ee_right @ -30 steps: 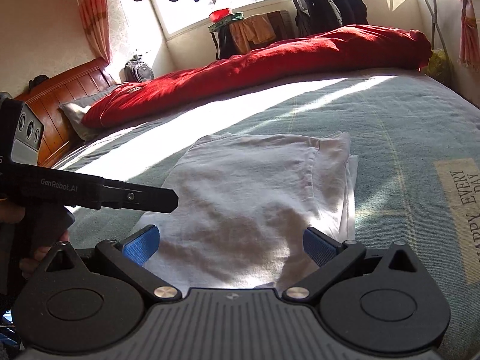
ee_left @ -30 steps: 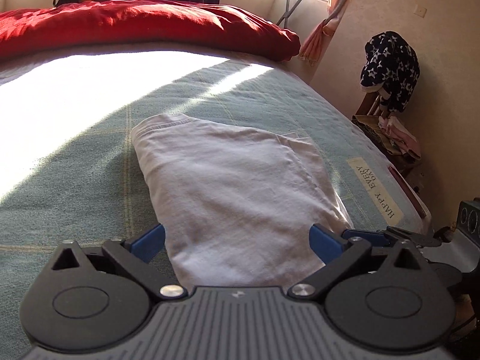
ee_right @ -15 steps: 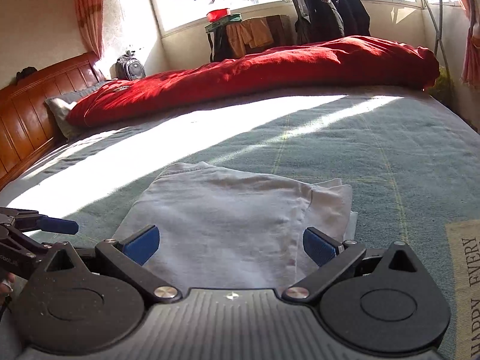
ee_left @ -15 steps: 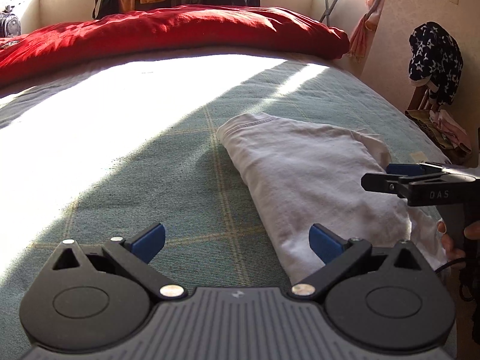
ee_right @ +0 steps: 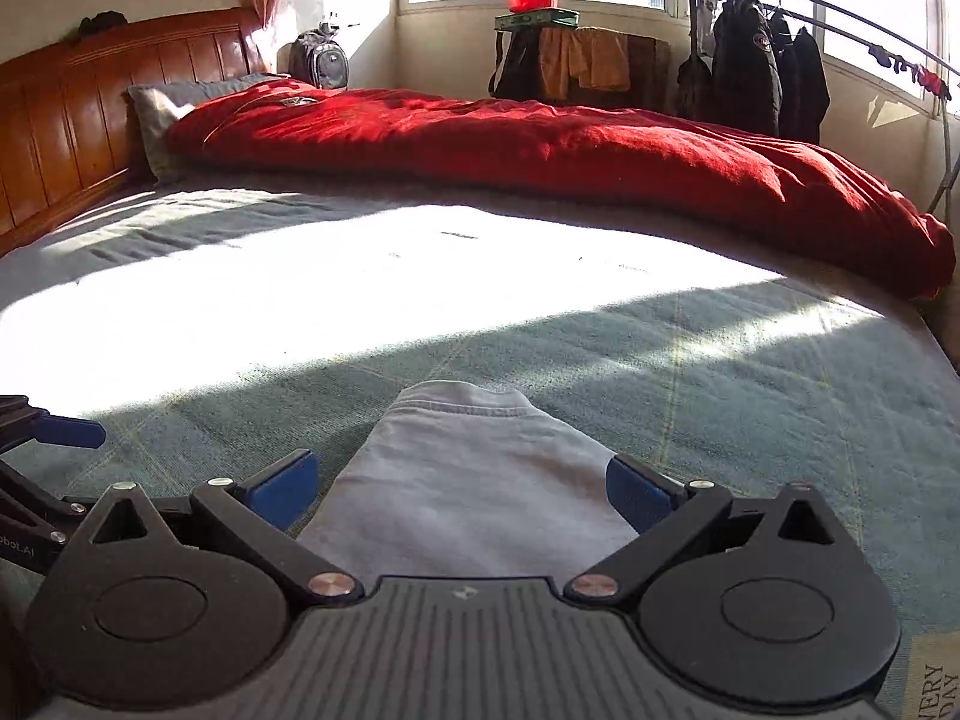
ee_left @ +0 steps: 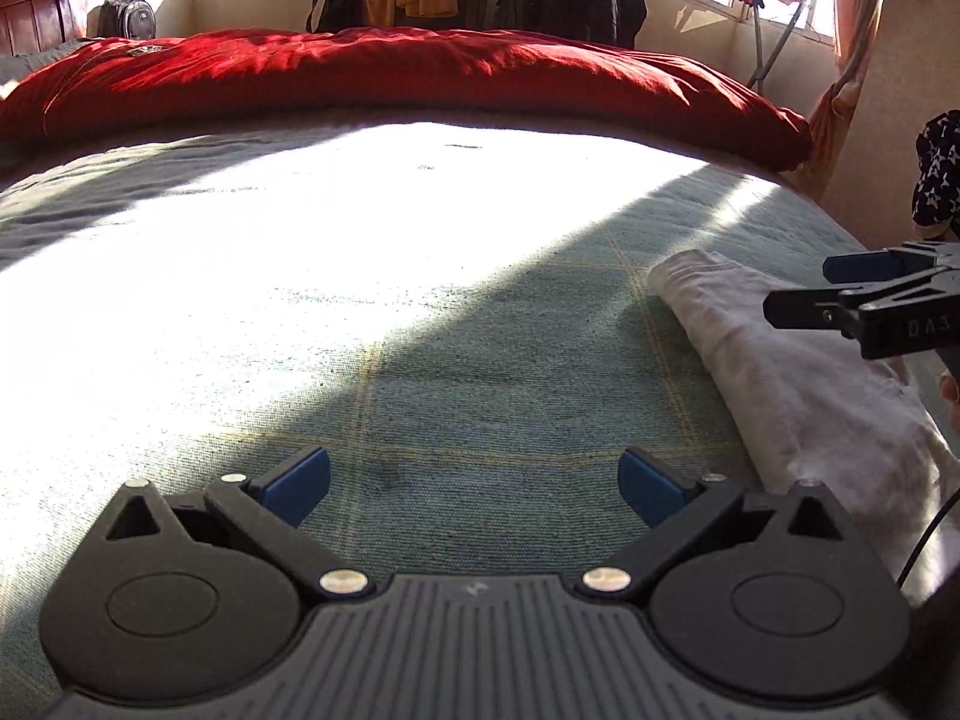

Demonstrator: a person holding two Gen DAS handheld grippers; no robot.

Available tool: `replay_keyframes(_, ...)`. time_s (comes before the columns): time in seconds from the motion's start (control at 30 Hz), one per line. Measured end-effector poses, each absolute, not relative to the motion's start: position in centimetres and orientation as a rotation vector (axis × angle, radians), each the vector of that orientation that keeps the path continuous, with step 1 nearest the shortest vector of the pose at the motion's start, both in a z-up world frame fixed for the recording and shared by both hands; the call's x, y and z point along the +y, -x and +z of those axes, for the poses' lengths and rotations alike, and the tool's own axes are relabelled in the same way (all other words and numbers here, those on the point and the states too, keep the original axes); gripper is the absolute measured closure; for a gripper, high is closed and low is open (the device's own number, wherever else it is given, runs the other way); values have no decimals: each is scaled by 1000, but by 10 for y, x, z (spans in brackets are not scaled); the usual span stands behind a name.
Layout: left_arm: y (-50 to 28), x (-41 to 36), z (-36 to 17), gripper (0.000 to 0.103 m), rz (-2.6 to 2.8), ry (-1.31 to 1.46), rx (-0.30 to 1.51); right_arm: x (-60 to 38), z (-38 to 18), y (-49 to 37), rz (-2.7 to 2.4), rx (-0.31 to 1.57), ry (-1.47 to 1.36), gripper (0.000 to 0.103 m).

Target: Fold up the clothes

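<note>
1. Two open grippers are hovering low over the bed (ee_left: 420,360), a green blanket with a broad sunlit band lying across its middle.
2. Along the far side, a red duvet (ee_right: 540,156) is stretching from the wooden headboard (ee_right: 66,120) to the bed's far corner.
3. Behind it, dark coats (ee_right: 762,78) are hanging on a rack by the window.
4. Lying folded at the near edge, the white garment (ee_right: 468,474) is resting flat on the blanket.
5. Jaws spread and holding nothing, the right gripper (ee_right: 462,489) is hanging just above the garment's near end.
6. Also released and empty, the left gripper (ee_left: 474,480) is hovering over bare blanket, with the garment (ee_left: 780,372) off to its right.
7. Open blanket is running clear ahead of both grippers up to the duvet.
</note>
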State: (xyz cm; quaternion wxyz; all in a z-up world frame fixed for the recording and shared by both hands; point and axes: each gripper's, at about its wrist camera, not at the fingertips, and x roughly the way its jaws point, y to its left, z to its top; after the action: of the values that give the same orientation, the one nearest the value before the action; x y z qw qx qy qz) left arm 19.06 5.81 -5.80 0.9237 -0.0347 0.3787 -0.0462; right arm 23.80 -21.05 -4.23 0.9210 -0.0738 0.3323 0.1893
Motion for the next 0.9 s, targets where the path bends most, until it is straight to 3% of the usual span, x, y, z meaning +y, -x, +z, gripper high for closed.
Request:
replay_keyframes(0.17,-190,76,-66,2,-73,86,772,-196,-86,-262,344,819,172,0)
replay_keyframes(0.57,-187,77,-67,2,-104,75,766,-192,-85,-283,295,837,111,0)
replay_keyframes(0.77,-178,68,-56,2,-114,73,753,-198,-51,-231,328,755,96,0)
replay_keyframes(0.9,-164,47,-42,2,-152,19,732,-200,-70,-192,346,824,99,0)
